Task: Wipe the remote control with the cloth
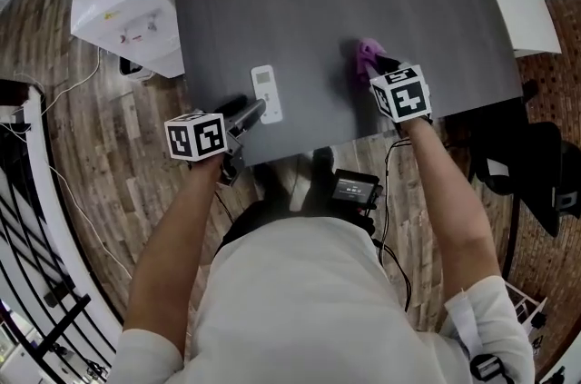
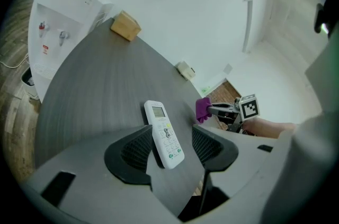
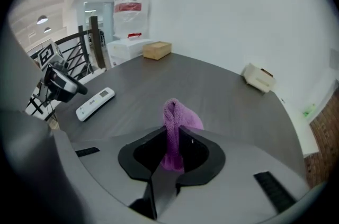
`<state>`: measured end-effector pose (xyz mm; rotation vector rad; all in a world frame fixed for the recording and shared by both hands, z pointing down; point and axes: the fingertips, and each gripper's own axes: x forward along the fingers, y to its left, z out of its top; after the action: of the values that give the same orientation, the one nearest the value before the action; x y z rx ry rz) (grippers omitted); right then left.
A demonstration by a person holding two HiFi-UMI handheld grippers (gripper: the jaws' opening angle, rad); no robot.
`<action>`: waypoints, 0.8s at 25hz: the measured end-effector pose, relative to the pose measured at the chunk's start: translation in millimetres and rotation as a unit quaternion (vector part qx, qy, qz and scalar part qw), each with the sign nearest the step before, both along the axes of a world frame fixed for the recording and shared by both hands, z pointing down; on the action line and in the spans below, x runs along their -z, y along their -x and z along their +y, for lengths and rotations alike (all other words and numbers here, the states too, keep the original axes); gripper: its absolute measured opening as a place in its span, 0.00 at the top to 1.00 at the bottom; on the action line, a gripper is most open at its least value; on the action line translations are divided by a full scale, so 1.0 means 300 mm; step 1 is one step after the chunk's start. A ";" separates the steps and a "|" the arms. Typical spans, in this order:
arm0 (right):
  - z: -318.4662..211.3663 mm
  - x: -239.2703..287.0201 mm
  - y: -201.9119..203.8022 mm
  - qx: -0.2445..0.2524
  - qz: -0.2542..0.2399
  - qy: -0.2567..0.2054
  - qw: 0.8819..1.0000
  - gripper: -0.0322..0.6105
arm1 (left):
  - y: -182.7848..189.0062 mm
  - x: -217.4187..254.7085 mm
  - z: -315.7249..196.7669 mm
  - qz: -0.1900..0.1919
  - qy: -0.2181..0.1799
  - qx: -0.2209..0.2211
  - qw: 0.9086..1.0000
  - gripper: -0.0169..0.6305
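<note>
Your right gripper (image 3: 173, 153), clenched on the cloth (image 3: 175, 121), sits frame-right of the remote (image 1: 266, 92), whose near end lies inside your released left gripper (image 2: 168, 148)

Readable text: none legible.
Remote control (image 2: 164, 135), between jaws of left gripper (image 2: 168, 148): display and key print too small to read.
Left marker cube (image 1: 195, 137), right marker cube (image 1: 402, 93): black-and-white square patterns, no letters.
Water bottle (image 3: 131, 6), far ahead-left of right gripper (image 3: 172, 151): red band, print blurred.
Dispenser (image 2: 53, 32), left of left gripper: small red sticker, unreadable.
</note>
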<state>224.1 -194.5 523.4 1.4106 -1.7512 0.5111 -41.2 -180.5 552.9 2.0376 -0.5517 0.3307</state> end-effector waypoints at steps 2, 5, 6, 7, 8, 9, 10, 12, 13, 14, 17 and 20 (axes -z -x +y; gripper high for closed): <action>0.035 0.045 -0.027 -0.014 -0.002 -0.010 1.000 0.84 | 0.016 0.022 0.008 0.011 -0.006 0.000 1.000 0.62; 0.086 0.129 -0.021 -0.027 -0.016 -0.032 0.999 0.84 | 0.051 0.067 0.017 0.036 -0.017 -0.001 0.999 0.62; 0.103 0.156 -0.009 -0.029 -0.023 -0.040 0.999 0.84 | 0.063 0.088 0.022 0.046 -0.023 -0.001 0.999 0.62; 0.120 0.181 0.006 -0.029 -0.030 -0.046 0.998 0.84 | 0.076 0.112 0.028 0.057 -0.029 -0.001 0.998 0.62; 0.138 0.205 0.022 -0.029 -0.036 -0.052 0.998 0.84 | 0.087 0.138 0.036 0.068 -0.036 0.001 0.997 0.62; 0.160 0.227 0.037 -0.029 -0.043 -0.057 0.997 0.84 | 0.096 0.165 0.046 0.078 -0.043 0.004 0.996 0.63; 0.186 0.247 0.050 -0.030 -0.049 -0.062 0.996 0.84 | 0.104 0.193 0.061 0.088 -0.050 0.006 0.995 0.63; 0.243 0.278 0.074 -0.035 -0.064 -0.071 0.995 0.84 | 0.116 0.249 0.099 0.108 -0.062 0.012 0.992 0.65; 0.271 0.289 0.086 -0.037 -0.074 -0.076 0.994 0.84 | 0.123 0.276 0.120 0.118 -0.067 0.017 0.991 0.65; 0.295 0.297 0.098 -0.039 -0.084 -0.081 0.992 0.84 | 0.131 0.304 0.141 0.131 -0.070 0.024 0.989 0.66; 0.359 0.313 0.135 -0.038 -0.120 -0.091 0.988 0.84 | 0.147 0.399 0.209 0.168 -0.088 0.048 0.981 0.69; 0.437 0.330 0.170 -0.023 -0.146 -0.096 0.984 0.84 | 0.146 0.486 0.310 0.188 -0.116 0.060 0.974 0.80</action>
<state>173.2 -63.3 424.4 1.5754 -2.0512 0.6129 -85.1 -87.6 407.0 2.2055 -0.4905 -0.2002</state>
